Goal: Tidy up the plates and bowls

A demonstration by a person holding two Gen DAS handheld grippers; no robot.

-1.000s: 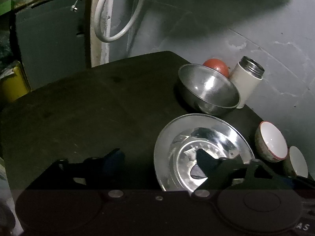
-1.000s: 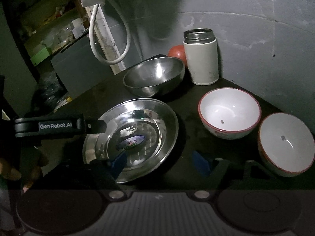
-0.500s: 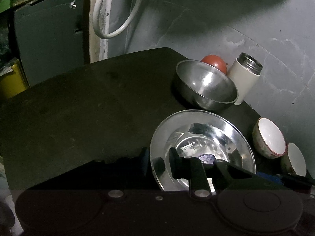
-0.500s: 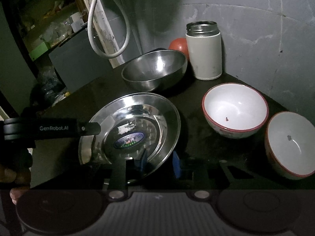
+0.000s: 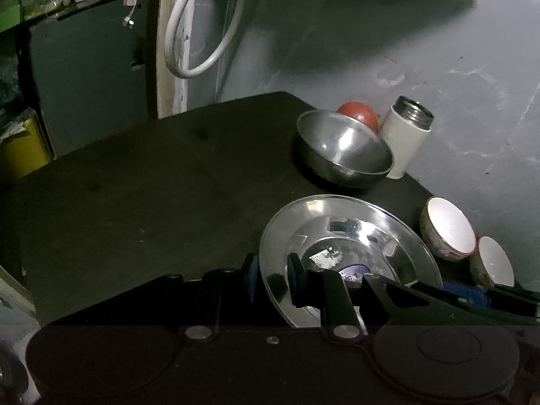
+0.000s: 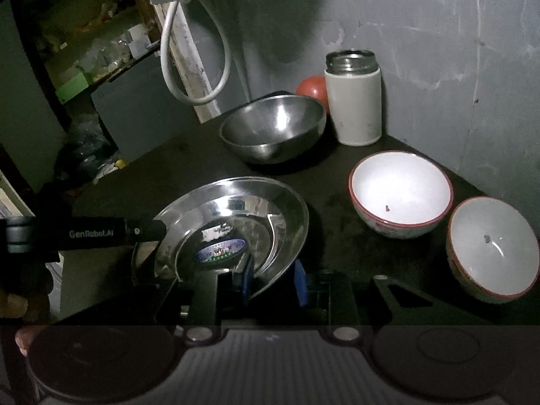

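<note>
A shiny steel plate with a blue sticker in its middle lies at the near right of the dark table. My left gripper has the plate's left rim between its pads, jaws closing onto it. My right gripper is shut on the plate's near rim, and the plate looks tilted. The left gripper's black body reaches in from the left. Behind the plate stands a steel bowl. Two white bowls with red rims sit to the right.
A white flask and a red round object stand in the back corner against the grey wall. A white hose hangs behind the table. The table's left half is bare. A yellow container sits beyond its left edge.
Both grippers went from open to closed on the steel plate's rim. The left one shifted slightly, and the plate's near side now looks raised.
</note>
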